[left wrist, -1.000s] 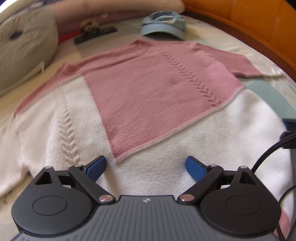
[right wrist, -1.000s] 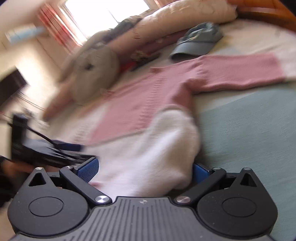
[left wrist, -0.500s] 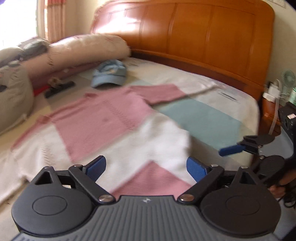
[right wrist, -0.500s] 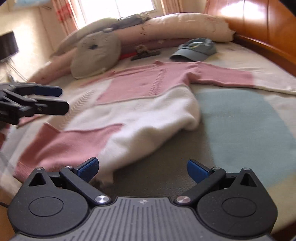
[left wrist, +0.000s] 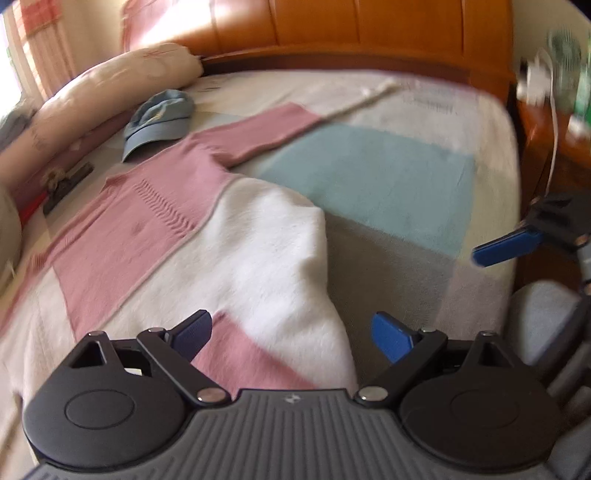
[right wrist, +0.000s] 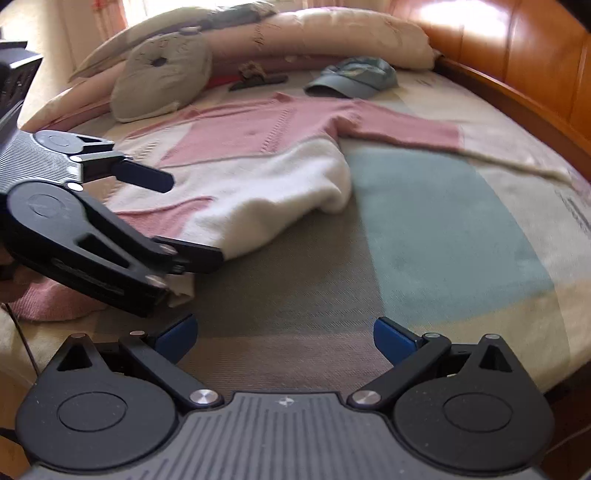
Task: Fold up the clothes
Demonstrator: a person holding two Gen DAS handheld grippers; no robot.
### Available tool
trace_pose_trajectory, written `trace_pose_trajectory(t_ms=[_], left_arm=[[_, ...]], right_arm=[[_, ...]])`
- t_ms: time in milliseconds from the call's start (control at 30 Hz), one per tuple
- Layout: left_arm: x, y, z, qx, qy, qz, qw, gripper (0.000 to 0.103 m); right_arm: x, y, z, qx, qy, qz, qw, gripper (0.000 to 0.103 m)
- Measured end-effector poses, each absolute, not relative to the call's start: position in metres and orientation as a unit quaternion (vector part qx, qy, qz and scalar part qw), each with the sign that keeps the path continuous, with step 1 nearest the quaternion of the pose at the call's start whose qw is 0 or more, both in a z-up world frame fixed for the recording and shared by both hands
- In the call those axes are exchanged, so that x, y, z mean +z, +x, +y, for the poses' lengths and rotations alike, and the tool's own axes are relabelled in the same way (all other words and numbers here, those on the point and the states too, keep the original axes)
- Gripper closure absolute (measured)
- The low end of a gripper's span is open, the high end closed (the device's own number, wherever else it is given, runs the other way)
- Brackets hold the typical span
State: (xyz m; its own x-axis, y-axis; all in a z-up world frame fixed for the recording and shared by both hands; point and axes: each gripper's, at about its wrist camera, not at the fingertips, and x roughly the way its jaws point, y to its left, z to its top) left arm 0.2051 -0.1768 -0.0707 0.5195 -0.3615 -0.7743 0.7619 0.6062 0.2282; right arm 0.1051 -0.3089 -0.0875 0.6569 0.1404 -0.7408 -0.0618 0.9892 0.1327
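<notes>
A pink and white knitted sweater (left wrist: 155, 221) (right wrist: 258, 133) lies face up on the bed. One pink sleeve (left wrist: 266, 129) (right wrist: 402, 129) stretches toward the headboard. The white side is bunched into a soft ridge (right wrist: 325, 184). My left gripper (left wrist: 291, 334) (right wrist: 192, 219) is open low over the sweater's near hem, with pink and white knit between its spread fingers. My right gripper (right wrist: 284, 338) is open above bare bedspread, right of the hem and holding nothing. In the left wrist view, one blue finger (left wrist: 506, 247) of the right gripper shows at the far right.
A blue cap (left wrist: 162, 118) (right wrist: 354, 77), a round grey cushion (right wrist: 159, 77), long pillows (right wrist: 332, 37) and a dark clip (right wrist: 258, 79) lie beyond the sweater. The wooden headboard (left wrist: 369, 33) bounds the bed. A nightstand (left wrist: 554, 147) stands off the bed's right edge.
The right gripper has let go of the white hem and drawn back off the sweater. The left gripper has swung right, from over the chest to the near hem.
</notes>
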Motion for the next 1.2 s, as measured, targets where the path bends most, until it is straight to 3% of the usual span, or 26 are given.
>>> trace_pose_trajectory(t_ms=[267, 533, 800, 1200], left_arm=[[-0.085, 0.222, -0.18, -0.3, 0.348, 0.356, 0.814, 0.009], [-0.057, 0.276, -0.124, -0.265, 0.269, 0.373, 0.848, 0.008], [-0.067, 0.324, -0.068, -0.199, 0.215, 0.405, 0.866, 0.009], [-0.047, 0.297, -0.053, -0.269, 0.173, 0.385, 0.866, 0.009]], right_arm=[[-0.096, 0.097, -0.32, 0.046, 0.083, 0.415, 0.905, 0.0], [-0.092, 0.102, -0.33, 0.041, 0.125, 0.399, 0.907, 0.0], [-0.092, 0.108, -0.324, 0.054, 0.139, 0.394, 0.907, 0.0], [-0.105, 0.178, -0.313, 0.194, 0.168, 0.352, 0.9, 0.0]])
